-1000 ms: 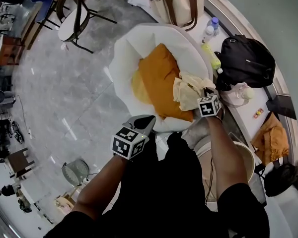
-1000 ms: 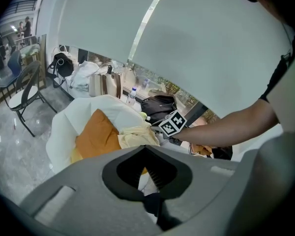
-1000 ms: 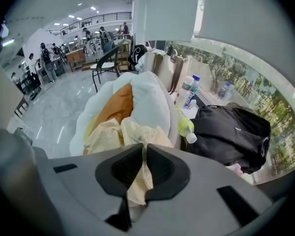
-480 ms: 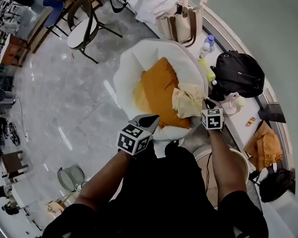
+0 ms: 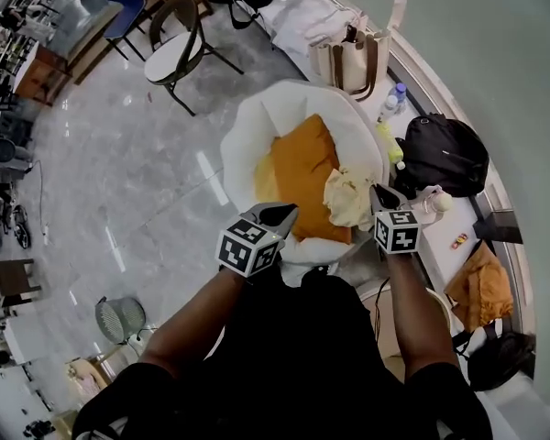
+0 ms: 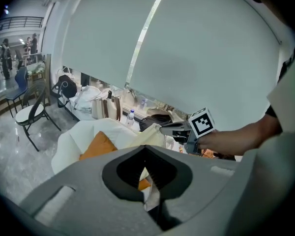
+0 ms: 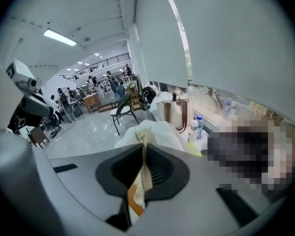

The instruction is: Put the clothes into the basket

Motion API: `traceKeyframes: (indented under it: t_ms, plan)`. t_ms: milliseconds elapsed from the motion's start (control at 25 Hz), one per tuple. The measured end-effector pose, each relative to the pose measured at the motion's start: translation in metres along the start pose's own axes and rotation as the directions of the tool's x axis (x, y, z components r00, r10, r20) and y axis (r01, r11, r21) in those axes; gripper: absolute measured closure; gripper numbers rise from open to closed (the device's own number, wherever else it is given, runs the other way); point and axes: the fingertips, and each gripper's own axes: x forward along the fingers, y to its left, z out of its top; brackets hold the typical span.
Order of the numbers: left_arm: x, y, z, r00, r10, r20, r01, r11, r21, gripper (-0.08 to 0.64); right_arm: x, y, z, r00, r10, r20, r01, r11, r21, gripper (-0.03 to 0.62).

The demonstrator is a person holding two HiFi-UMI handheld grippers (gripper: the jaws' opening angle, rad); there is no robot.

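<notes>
- Grips a fold of the cream garment (image 5: 348, 198) in the right gripper (image 5: 378, 193), jaws pressed together on the cloth, a strip of it running down between them.
- Holds the bunched rest of that garment over the right side of the white basket (image 5: 247, 131), at the edge of an orange garment (image 5: 302, 172); cannot tell whether its lower folds touch the orange cloth.
- Shows the orange garment lying inside the basket, spread across most of its middle.
- Holds the left gripper (image 5: 282, 214) at the near rim of the basket, jaws together at the tips, no cloth standing out past them; pale fabric visible low in the gap, pinched or only behind, cannot tell.
- Points both grippers forward and down toward the basket, marker cubes facing up, bare forearms behind them.
- Has the basket standing on a grey polished floor (image 5: 119, 172), just beside a low ledge along the wall.
- Bears on that ledge a black backpack (image 5: 445, 154), a cream tote bag (image 5: 353, 62) with brown straps, and a clear bottle (image 5: 391, 99) between them.
- Leaves a chair (image 5: 179, 49) well apart on the far left.
</notes>
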Motion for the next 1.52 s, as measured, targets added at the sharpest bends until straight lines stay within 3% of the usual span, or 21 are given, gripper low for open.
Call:
traceKeyframes:
  t_ms: [320, 680, 1200, 1520]
  plan:
    - [-0.045, 0.011, -0.015, 1.0, 0.023, 0.015, -0.023, 1.0, -0.009, 0.56, -0.044, 0.06, 0.052, 0.992, 0.066, 0.111, -0.066, 0.998, -0.002, 0.558]
    - [-0.097, 0.015, -0.018, 0.997, -0.037, 0.069, 0.033, 0.997, 0.063, 0.558, -0.108, 0.14, 0.086, 0.97, 0.057, 0.234, -0.059, 0.998, 0.001, 0.558]
    - [-0.212, 0.058, -0.1, 0.992, -0.033, 0.121, 0.03, 0.999, 0.021, 0.56, -0.153, 0.281, 0.082, 0.952, 0.042, 0.304, -0.04, 0.999, -0.014, 0.559]
    - [-0.266, 0.063, -0.139, 0.986, -0.062, 0.153, 0.053, 0.997, 0.06, 0.56, -0.176, 0.363, 0.055, 0.947, 0.047, 0.317, -0.051, 0.999, 0.004, 0.559]
